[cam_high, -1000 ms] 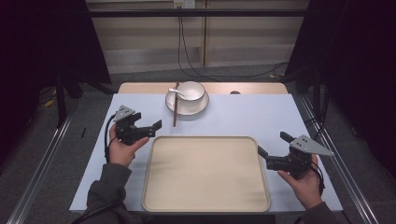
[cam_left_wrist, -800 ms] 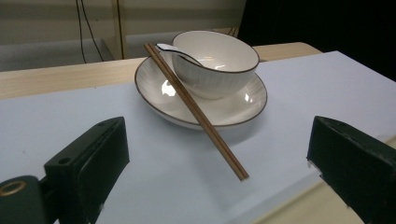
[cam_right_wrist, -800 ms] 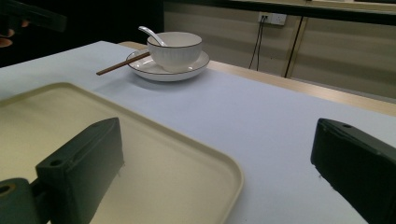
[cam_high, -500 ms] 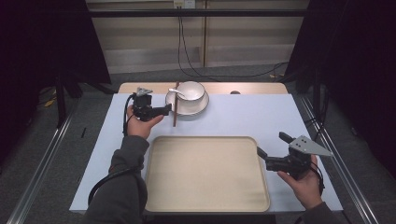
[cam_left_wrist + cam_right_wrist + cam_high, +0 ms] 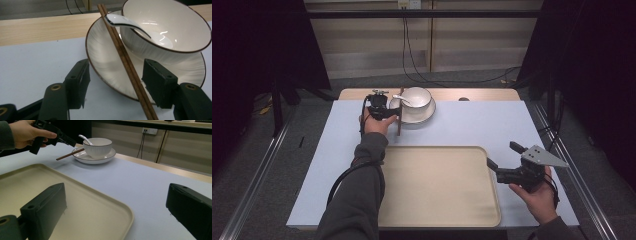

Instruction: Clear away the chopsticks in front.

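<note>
Wooden chopsticks point(image 5: 127, 65) lie propped across the rim of the white saucer point(image 5: 105, 57), near ends sticking out over the desk point(image 5: 472, 125). My left gripper point(image 5: 115, 77) has its jaws spread wide on either side of the pair, not yet closed, so nothing is gripped. White bowl point(image 5: 172, 32) sits on the saucer with a ceramic spoon point(image 5: 130, 23) resting inside, handle leaning over the rim and just about touching the chopsticks. All of it is at the far edge of the desk. Beige tray point(image 5: 437, 185) at the near side holds nothing. My right gripper point(image 5: 502, 170) hovers at the tray's right edge, jaws wide, holding nothing. Judging progress: early stage, grasp on the chopsticks is lined up but not made. Left to do, as I read it: close on the chopsticks, lift them off, likely move the tableware to the tray.
</note>
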